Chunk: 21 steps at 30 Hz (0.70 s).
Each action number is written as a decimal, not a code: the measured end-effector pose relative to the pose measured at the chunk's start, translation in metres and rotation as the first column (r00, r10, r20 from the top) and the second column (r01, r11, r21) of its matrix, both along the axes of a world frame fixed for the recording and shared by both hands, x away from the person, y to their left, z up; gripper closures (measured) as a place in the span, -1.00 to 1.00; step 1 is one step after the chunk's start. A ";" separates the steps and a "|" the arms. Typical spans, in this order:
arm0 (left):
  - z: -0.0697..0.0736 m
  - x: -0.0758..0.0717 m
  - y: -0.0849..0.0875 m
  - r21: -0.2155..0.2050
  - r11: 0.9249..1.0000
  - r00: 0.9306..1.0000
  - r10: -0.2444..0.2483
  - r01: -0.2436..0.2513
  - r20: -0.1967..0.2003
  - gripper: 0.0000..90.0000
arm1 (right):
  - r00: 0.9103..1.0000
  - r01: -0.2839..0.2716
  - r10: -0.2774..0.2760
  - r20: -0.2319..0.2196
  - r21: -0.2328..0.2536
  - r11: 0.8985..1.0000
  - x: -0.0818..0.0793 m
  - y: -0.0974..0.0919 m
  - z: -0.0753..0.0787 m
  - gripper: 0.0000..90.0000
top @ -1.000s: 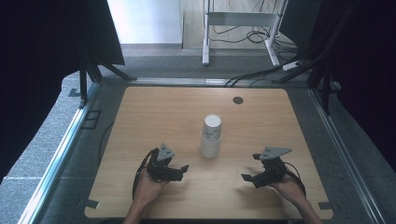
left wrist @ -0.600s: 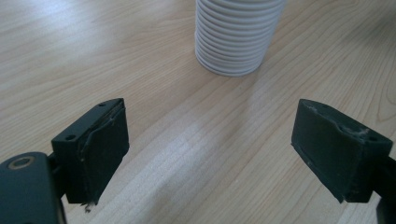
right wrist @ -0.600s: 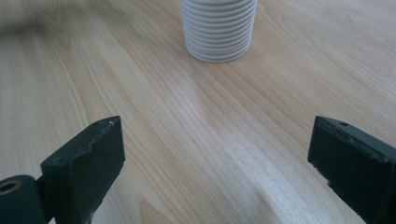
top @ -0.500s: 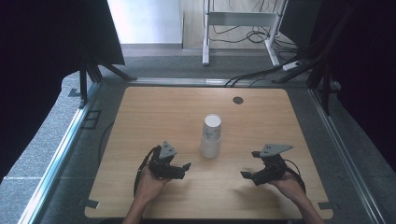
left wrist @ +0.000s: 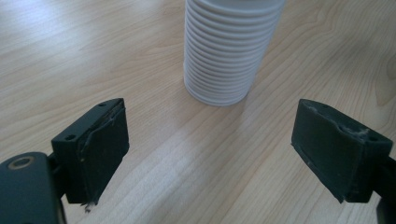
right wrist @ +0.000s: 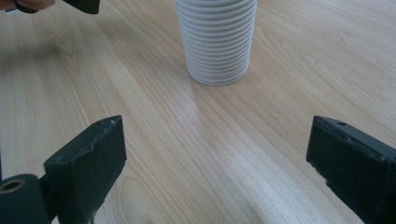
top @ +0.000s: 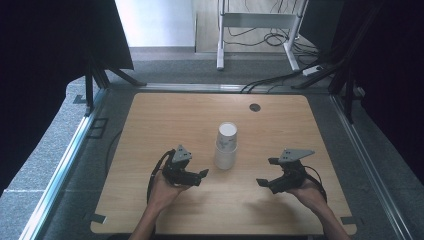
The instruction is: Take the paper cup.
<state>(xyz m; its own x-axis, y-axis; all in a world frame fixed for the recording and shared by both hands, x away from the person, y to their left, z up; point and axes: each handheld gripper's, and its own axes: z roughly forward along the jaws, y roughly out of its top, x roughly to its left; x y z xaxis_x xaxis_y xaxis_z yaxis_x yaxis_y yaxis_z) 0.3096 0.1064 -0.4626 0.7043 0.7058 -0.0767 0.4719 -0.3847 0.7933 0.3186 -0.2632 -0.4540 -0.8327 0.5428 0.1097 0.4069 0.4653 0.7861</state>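
From the high view, one cup stack is seen upright mid-desk, between the left gripper and right gripper, touched by neither. In the left gripper view, the jaws are held wide apart, empty. In the right gripper view, the jaws, just closing slightly, are wide and empty; the stack could be toppled by a one-sided push.
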 end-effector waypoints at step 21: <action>0.007 0.020 -0.020 -0.005 0.998 0.998 -0.061 0.061 -0.003 -0.76 | 1.000 -0.029 0.029 -0.002 0.022 0.999 0.012 0.013 0.018 -0.88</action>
<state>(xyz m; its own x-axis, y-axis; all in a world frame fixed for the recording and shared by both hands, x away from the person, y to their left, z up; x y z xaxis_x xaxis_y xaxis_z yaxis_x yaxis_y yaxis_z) 0.3298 0.0860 -0.4551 0.7460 0.6609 -0.0823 0.4497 -0.4087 0.7942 0.3304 -0.2506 -0.4360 -0.8477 0.5158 0.1235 0.3956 0.4597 0.7951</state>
